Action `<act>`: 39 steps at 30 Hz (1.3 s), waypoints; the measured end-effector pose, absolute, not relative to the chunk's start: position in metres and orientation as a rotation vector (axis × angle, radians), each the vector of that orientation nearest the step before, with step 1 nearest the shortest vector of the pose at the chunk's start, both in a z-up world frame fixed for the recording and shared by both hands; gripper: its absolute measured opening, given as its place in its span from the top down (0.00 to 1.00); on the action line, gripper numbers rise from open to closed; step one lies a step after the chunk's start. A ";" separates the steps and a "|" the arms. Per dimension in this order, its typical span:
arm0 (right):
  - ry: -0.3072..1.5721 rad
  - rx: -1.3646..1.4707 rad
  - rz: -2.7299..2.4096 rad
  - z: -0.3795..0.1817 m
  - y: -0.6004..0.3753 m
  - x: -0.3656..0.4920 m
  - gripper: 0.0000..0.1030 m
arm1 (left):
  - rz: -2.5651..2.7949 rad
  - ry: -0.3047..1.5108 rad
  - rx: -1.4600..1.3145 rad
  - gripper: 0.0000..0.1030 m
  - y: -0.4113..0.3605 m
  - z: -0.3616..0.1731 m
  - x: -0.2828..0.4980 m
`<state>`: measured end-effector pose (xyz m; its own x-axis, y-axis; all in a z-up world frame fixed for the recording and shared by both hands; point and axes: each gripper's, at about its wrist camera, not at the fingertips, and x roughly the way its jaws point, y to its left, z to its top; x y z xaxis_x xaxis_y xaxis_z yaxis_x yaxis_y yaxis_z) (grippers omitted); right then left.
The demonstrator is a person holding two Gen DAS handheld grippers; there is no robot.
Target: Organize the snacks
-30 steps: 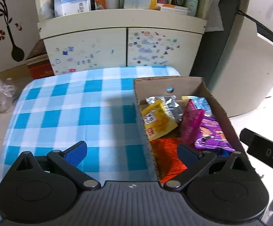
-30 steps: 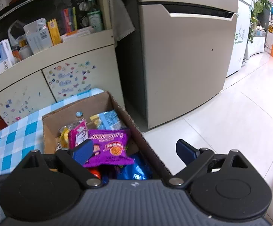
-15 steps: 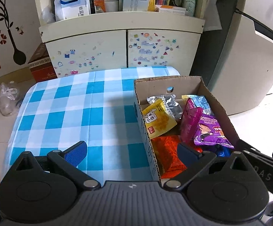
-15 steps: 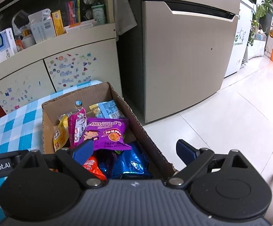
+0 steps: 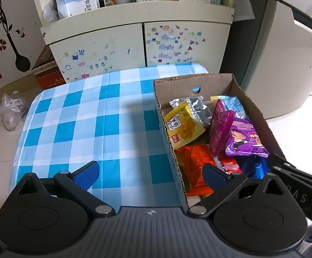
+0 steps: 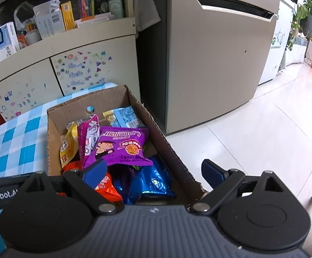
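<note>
Checked tablecloth, cardboard box lengthwise away from camera; left gripper, right gripper wide open, empty

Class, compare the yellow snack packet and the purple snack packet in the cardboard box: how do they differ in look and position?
The yellow snack packet leans against the box's left wall; the purple snack packet lies on top of the pile, nearer the right wall. The yellow one carries a white label panel with dark characters; the purple one shows a cartoon figure. The yellow packet has silver foil behind it; the purple one rests over blue wrappers. Both are sealed packets inside the cardboard box.
</note>
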<state>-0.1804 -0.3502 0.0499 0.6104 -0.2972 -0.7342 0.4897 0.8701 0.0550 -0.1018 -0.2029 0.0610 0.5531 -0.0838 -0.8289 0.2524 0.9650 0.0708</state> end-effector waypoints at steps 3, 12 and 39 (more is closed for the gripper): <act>0.799 0.259 -0.457 0.050 -0.351 -0.178 0.08 | -0.194 0.970 0.197 0.00 -0.204 0.061 -0.100; 0.817 0.254 -0.460 0.048 -0.353 -0.171 0.08 | -0.198 1.010 0.196 0.00 -0.206 0.057 -0.092; 0.916 0.167 -0.362 0.041 -0.354 -0.137 0.08 | -0.147 1.079 0.173 0.00 -0.201 0.042 -0.076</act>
